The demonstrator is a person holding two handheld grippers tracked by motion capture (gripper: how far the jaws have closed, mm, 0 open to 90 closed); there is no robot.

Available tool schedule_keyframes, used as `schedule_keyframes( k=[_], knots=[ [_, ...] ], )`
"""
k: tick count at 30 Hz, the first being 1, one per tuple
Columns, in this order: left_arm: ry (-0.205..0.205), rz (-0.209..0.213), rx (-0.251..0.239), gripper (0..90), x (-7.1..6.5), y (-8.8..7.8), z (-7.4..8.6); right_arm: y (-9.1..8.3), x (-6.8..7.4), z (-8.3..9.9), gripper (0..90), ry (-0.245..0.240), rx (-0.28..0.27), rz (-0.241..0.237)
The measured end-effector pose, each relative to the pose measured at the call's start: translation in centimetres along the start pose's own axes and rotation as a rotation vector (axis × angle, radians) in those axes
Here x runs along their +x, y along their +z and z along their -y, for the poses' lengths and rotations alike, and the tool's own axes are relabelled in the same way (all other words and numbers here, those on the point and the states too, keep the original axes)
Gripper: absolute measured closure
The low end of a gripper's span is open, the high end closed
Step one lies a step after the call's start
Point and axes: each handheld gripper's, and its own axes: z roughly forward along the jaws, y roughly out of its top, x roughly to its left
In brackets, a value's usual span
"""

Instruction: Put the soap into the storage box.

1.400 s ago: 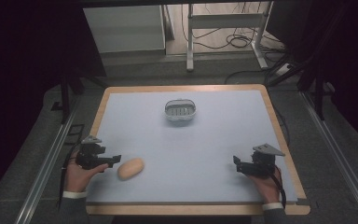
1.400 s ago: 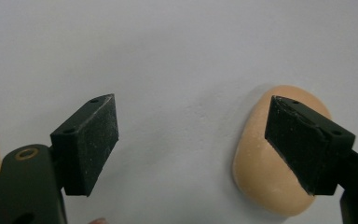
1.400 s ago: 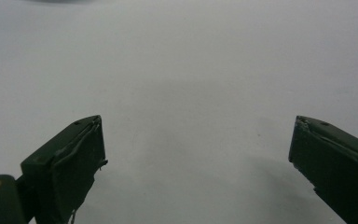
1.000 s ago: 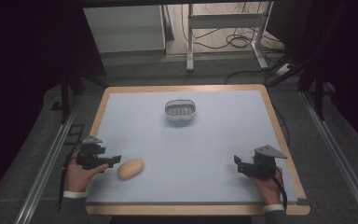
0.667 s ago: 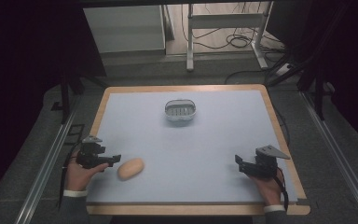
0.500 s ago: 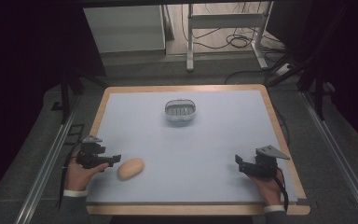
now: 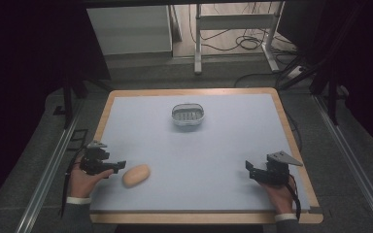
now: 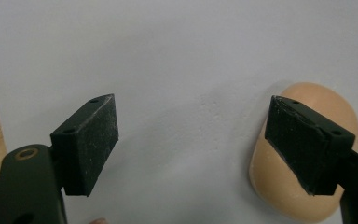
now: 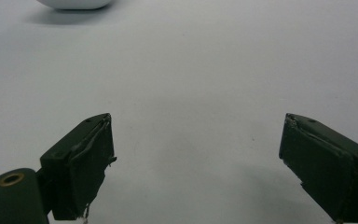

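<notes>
Hand-held gripper on the left (image 7: 118,166), jaws apart, had barely shifted on the pale blue desk (image 7: 213,145); the grasp seemed not yet begun. Its own view showed one jaw overlapping the tan oval bread roll (image 8: 328,112) just beside it. Right hand-held gripper (image 7: 249,168) waited, jaws spread.

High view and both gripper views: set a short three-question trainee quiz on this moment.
1. True or false: the left gripper is shut on the bread roll.
2. Which item stands at the far middle of the table? A) a mug B) a small basket C) a plate
3. Fill in: in the left gripper view, the bread roll lies behind the ___ of the two fingers.

Key:
1. False. The fingers stand wide apart, with bare table between them.
2. B.
3. Right. The right gripper is open too, over bare table.
</notes>
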Motion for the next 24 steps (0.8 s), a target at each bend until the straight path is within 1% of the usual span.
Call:
schedule_keyframes(
  k=[6,10,17,20,24],
  knots=[
    [0.013,-0.007,0.021,17.4,-0.4,0.1,-0.4,0.0,-0.1,0.0,10.4,0.005,0.001,-0.006],
    [0.030,-0.001,0.025,17.3,-0.7,-0.1,-0.7,0.0,0.0,0.0,10.4,0.001,0.004,0.000],
    [0.043,0.008,0.018,16.9,-0.9,-0.8,-1.6,0.0,0.1,0.0,10.4,0.001,0.001,0.010],
    [0.056,0.015,0.014,16.9,-1.2,-1.2,-2.3,0.0,0.1,0.0,10.4,-0.001,-0.002,0.012],
    [0.082,0.017,0.022,16.8,-1.6,-1.4,-2.9,0.0,0.0,0.0,10.5,0.000,-0.002,0.013]
  ],
)
